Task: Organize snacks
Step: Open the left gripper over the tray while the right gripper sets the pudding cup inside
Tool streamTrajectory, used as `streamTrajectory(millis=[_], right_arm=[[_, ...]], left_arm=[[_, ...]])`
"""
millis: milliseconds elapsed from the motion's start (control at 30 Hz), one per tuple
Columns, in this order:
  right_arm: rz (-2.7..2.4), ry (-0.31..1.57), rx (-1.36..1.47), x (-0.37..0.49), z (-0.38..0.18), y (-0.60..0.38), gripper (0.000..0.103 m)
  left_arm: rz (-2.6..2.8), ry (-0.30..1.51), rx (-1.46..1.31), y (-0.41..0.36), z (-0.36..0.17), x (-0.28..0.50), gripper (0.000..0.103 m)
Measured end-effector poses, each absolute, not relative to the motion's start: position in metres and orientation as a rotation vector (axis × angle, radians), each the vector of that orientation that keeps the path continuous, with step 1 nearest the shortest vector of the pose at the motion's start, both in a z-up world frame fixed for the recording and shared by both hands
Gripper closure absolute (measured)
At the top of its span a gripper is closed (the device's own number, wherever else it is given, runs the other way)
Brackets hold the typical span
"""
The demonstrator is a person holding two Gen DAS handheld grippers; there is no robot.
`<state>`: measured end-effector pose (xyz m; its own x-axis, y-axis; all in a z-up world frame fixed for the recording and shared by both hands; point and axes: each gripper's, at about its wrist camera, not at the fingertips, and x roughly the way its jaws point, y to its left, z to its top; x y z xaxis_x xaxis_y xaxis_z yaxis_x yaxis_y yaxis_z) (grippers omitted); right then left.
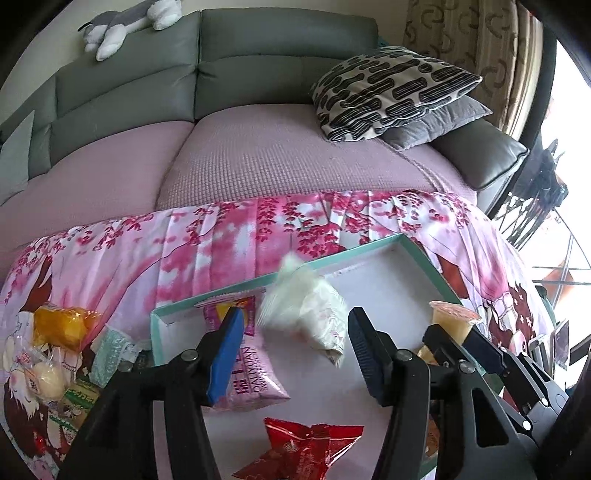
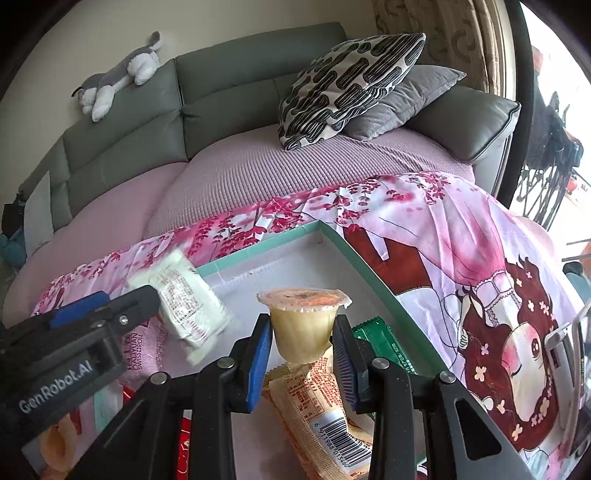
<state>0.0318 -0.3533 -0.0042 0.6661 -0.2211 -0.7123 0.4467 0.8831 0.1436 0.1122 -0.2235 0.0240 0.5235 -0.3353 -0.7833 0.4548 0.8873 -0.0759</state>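
Note:
A shallow white box with a teal rim (image 1: 417, 254) (image 2: 369, 266) lies on a pink flowered cloth. My left gripper (image 1: 295, 317) stands open over it. A blurred white packet (image 1: 306, 314) (image 2: 184, 299) hangs between its fingers, with neither pad pressing on it. My right gripper (image 2: 303, 332) is shut on a yellow jelly cup (image 2: 303, 328) (image 1: 452, 321), held upright above the box. In the box lie a pink packet (image 1: 251, 369), a red packet (image 1: 306, 446), an orange bar with a barcode (image 2: 314, 406) and a green packet (image 2: 384, 339).
Loose snacks sit on the cloth left of the box, among them an orange packet (image 1: 62, 325) and a round pale one (image 1: 46, 380). Behind is a grey sofa with a mauve cover (image 1: 258, 158), two pillows (image 1: 388, 92) and a plush toy (image 1: 125, 26).

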Motion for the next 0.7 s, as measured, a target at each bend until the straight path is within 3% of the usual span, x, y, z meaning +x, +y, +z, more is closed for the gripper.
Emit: streamTrajectory(millis=[100,167,433,567,633,700], right_arm=[[-0.382,0.754,0.317,0.032,-0.004,-0.353,0.063],[-0.390,0.748,0.309,0.032,-0.003,-0.353,0.039],[-0.396,0.744,0.290,0.033,0.000,-0.351,0.026],[-0.398,0.747,0.288,0.033,0.000,-0.351,0.018],[-0.397,0.746,0.282,0.033,0.000,-0.351,0.012],[-0.398,0.741,0.273,0.034,0.000,-0.350,0.000]], left_arm=[[-0.447,0.913,0.150,-0.221,0.024,0.114,0.041],[-0.428,0.916,0.148,-0.217,0.025,0.115,0.038],[-0.344,0.951,0.147,-0.207,0.020,0.123,0.037],[-0.277,0.949,0.136,-0.198,0.016,0.128,0.011],[-0.249,0.950,0.133,-0.194,0.015,0.131,0.009],[-0.219,0.950,0.132,-0.189,0.014,0.134,0.003]])
